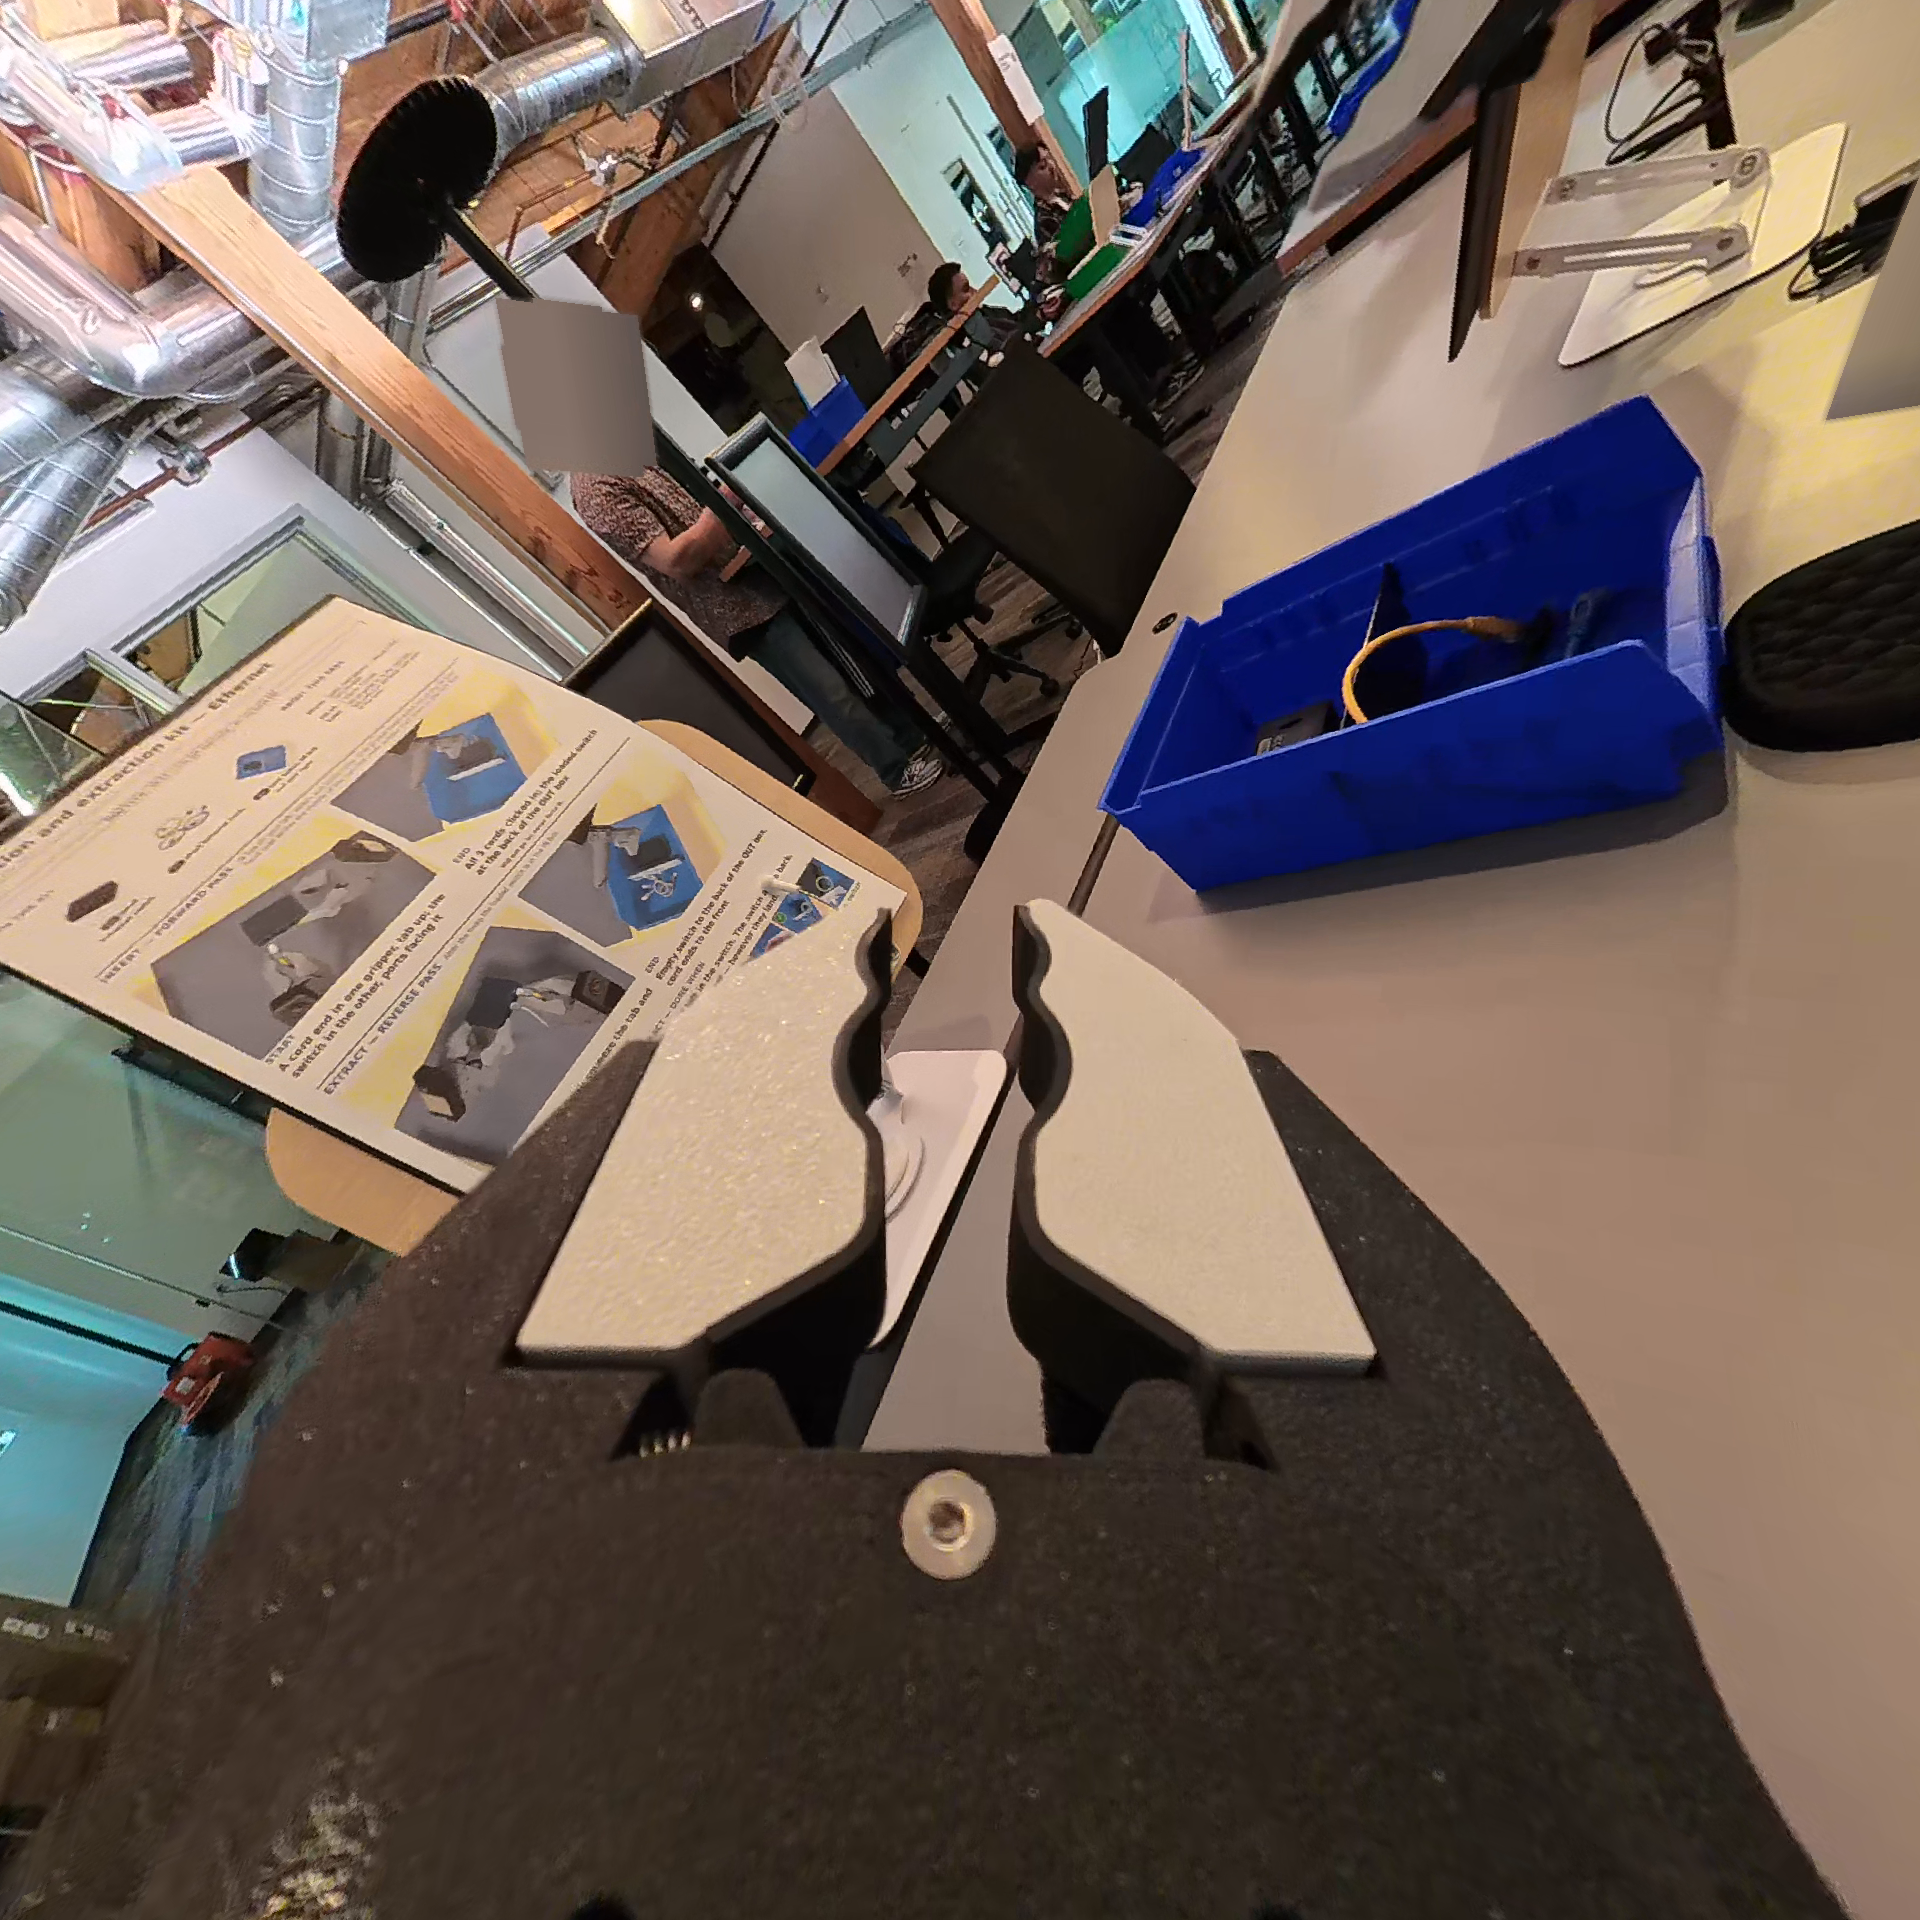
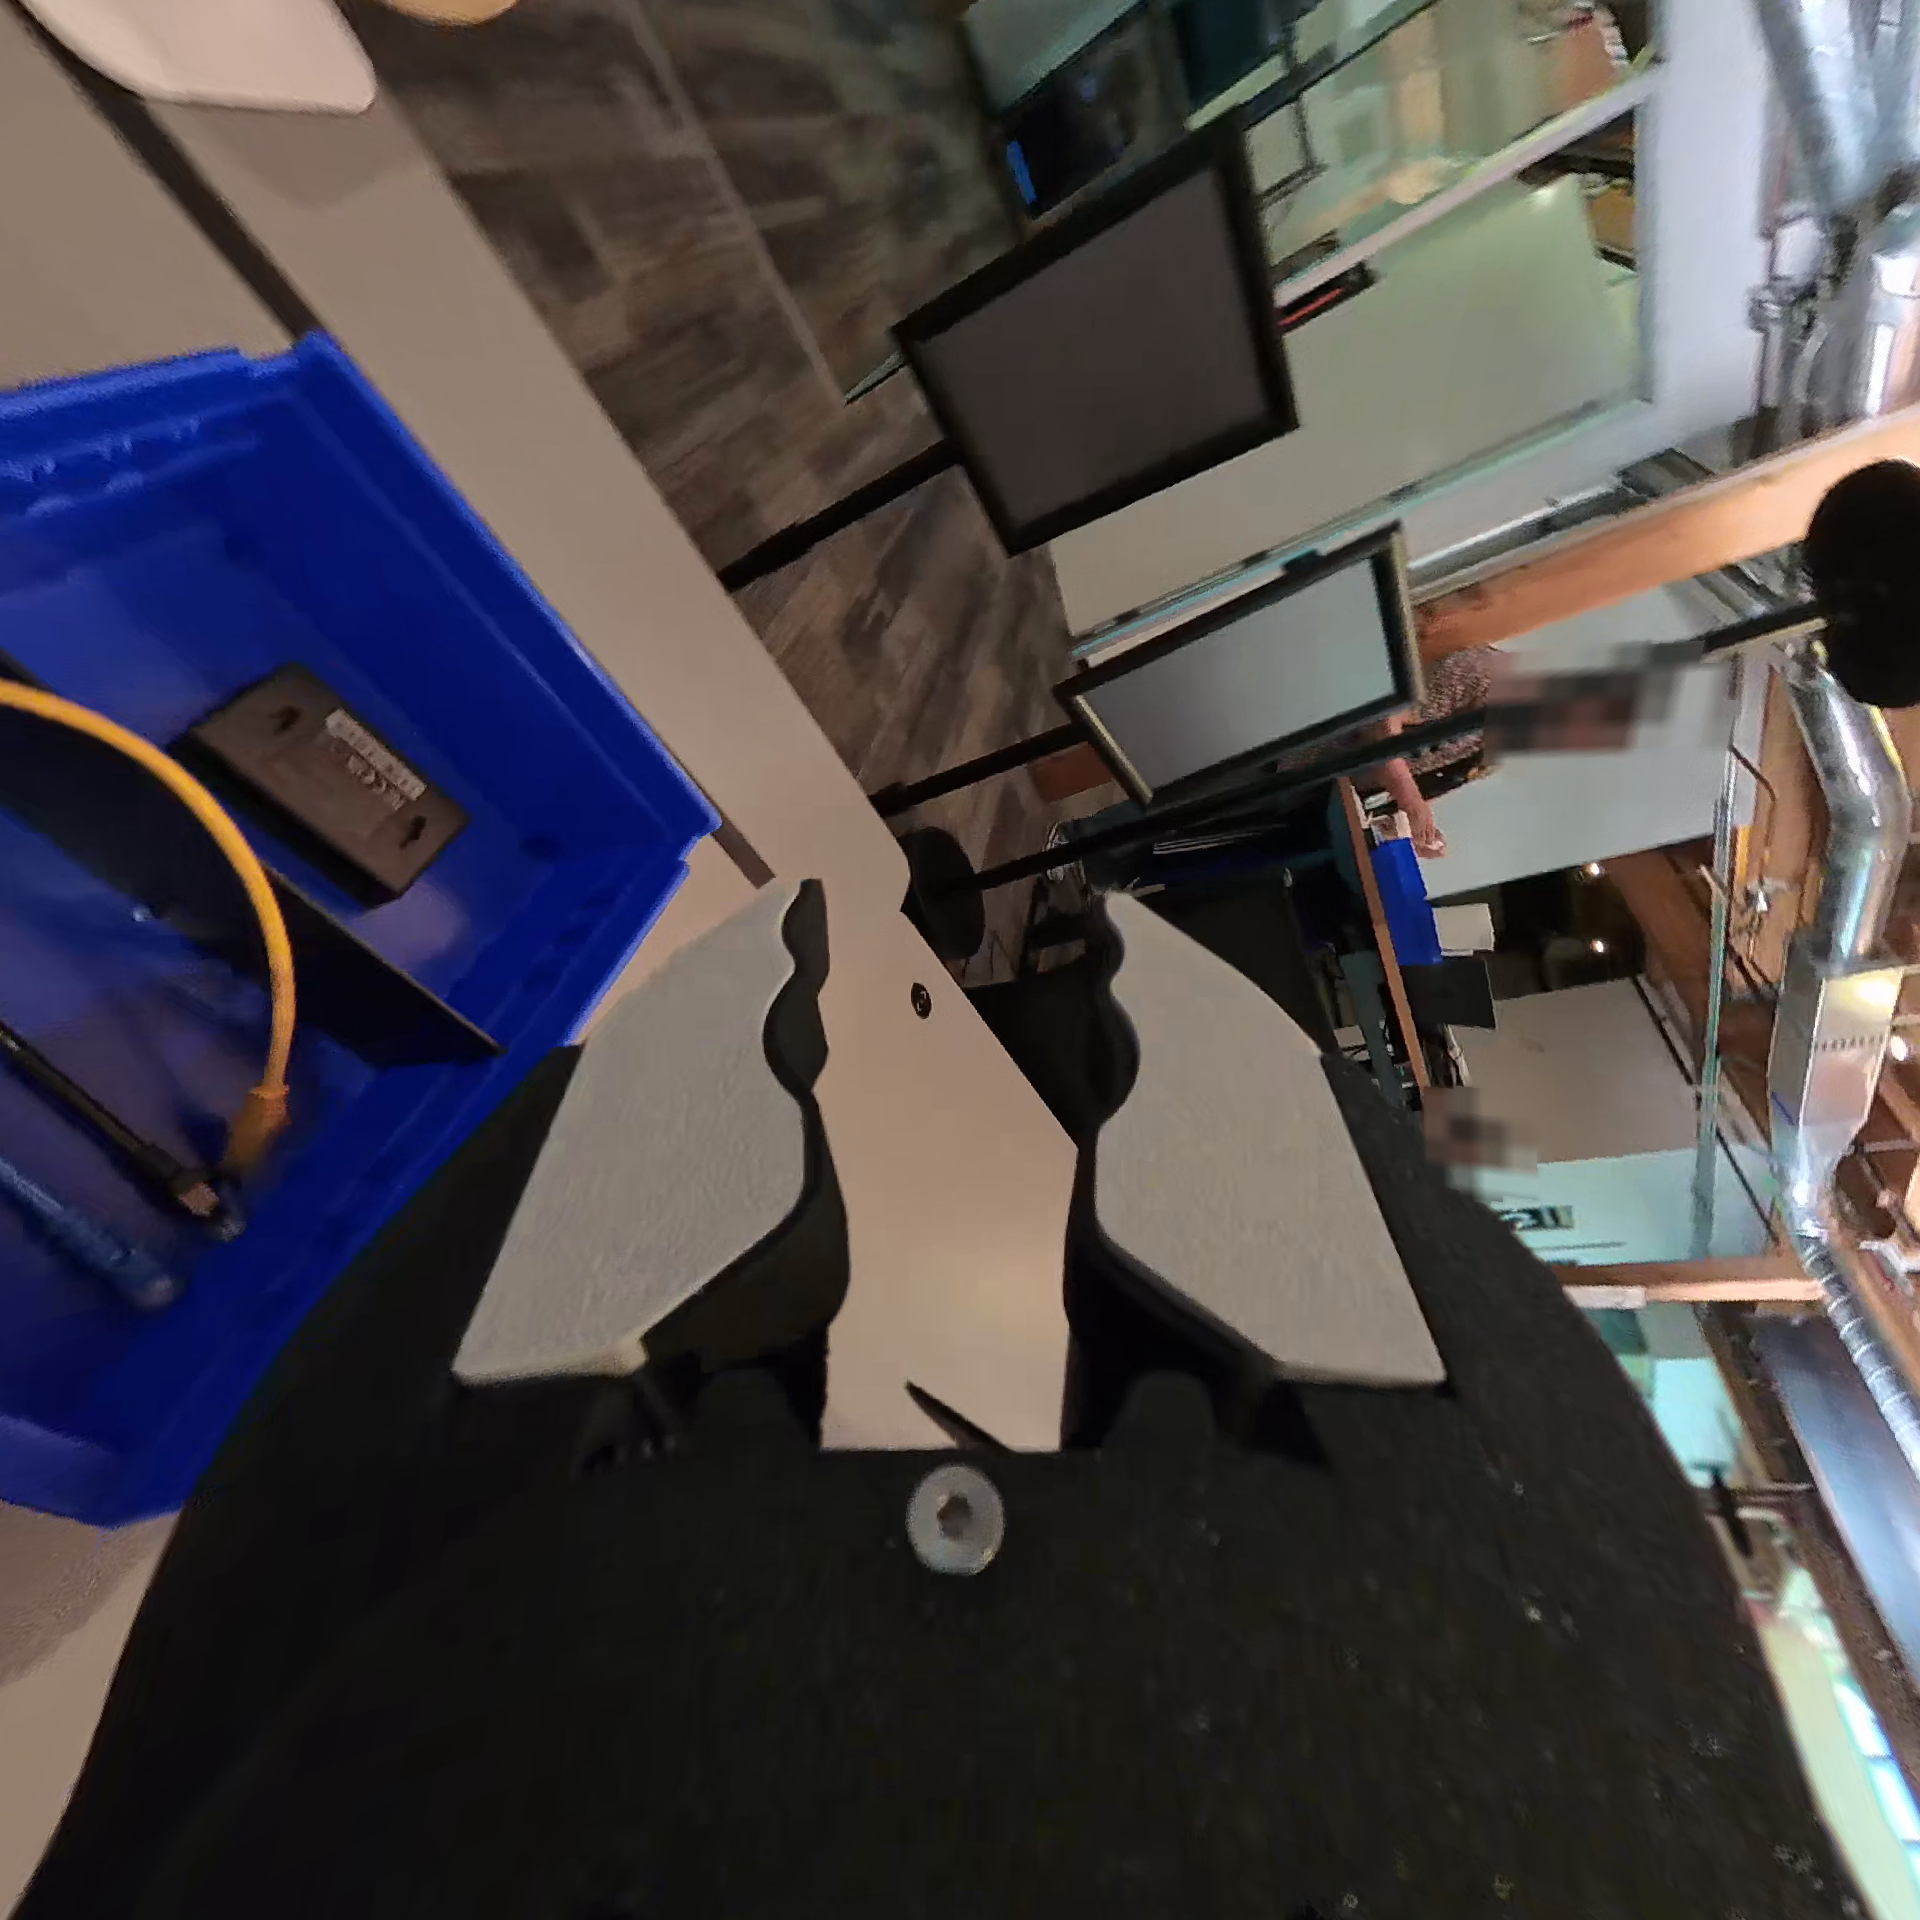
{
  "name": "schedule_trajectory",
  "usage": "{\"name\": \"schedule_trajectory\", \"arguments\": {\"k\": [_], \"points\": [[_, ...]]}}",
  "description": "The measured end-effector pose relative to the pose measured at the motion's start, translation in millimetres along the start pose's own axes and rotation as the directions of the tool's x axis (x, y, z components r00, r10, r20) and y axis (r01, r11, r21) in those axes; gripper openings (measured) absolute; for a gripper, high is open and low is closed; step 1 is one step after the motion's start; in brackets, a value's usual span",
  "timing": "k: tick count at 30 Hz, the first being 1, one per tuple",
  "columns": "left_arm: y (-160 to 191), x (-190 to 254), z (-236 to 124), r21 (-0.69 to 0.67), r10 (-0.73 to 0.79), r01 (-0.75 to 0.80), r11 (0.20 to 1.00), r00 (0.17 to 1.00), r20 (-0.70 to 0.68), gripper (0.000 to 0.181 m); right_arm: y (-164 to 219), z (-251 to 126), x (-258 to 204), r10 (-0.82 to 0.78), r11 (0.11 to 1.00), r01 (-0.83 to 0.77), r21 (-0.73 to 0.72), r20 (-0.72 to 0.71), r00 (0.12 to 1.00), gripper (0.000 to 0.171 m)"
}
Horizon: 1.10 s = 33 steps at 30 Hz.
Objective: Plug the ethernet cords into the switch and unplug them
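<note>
A blue bin (image 1: 1455,790) stands on the grey table (image 1: 1507,1143). In it lie a black switch (image 1: 1294,727), a yellow ethernet cord (image 1: 1392,649) and a blue cord (image 1: 1584,618). The right wrist view shows the bin (image 2: 520,582) at the left, with the switch (image 2: 332,779) lying flat, the yellow cord (image 2: 265,904), a black cord (image 2: 104,1112) and a blue cord (image 2: 94,1236). My left gripper (image 1: 951,925) is open and empty, to the left of the bin near the table edge. My right gripper (image 2: 961,904) is open and empty, just right of the bin.
A printed instruction sheet on a wooden board (image 1: 436,894) stands at the left on a white base (image 1: 951,1122). A black padded object (image 1: 1829,644) lies right of the bin. White stand bases (image 1: 1704,239) sit farther back. A person stands beyond the table edge (image 1: 665,520). The left gripper's tips are roughly 45 cm from the right gripper's. From my right tips it is roughly 30 cm to the switch (image 2: 332,779); from my left, 50 cm.
</note>
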<state>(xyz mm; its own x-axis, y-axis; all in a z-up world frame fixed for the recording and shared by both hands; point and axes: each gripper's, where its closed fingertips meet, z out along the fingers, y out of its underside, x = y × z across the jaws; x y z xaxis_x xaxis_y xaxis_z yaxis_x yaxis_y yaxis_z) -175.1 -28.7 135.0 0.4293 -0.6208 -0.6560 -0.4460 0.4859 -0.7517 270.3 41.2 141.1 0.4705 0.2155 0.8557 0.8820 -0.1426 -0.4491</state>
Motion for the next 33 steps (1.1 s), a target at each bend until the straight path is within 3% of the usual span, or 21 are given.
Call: {"name": "schedule_trajectory", "arguments": {"k": [11,17,33], "points": [[-1,-11,-8,-0.021,-0.048,0.049,0.999,0.997,0.061,0.022,19,-30,-10,0.222,0.975,-0.222,0.025,0.004,0.975,0.048],[9,-17,-8,-0.066,-0.162,0.167,0.984,0.984,0.079,0.024,31,-24,-26,0.322,0.947,-0.321,-0.013,0.043,0.946,0.051],[24,-40,-23,-0.105,-0.251,0.271,0.957,0.952,0.172,0.026,76,-3,-49,0.566,0.823,-0.557,-0.110,0.090,0.819,0.051]]}}
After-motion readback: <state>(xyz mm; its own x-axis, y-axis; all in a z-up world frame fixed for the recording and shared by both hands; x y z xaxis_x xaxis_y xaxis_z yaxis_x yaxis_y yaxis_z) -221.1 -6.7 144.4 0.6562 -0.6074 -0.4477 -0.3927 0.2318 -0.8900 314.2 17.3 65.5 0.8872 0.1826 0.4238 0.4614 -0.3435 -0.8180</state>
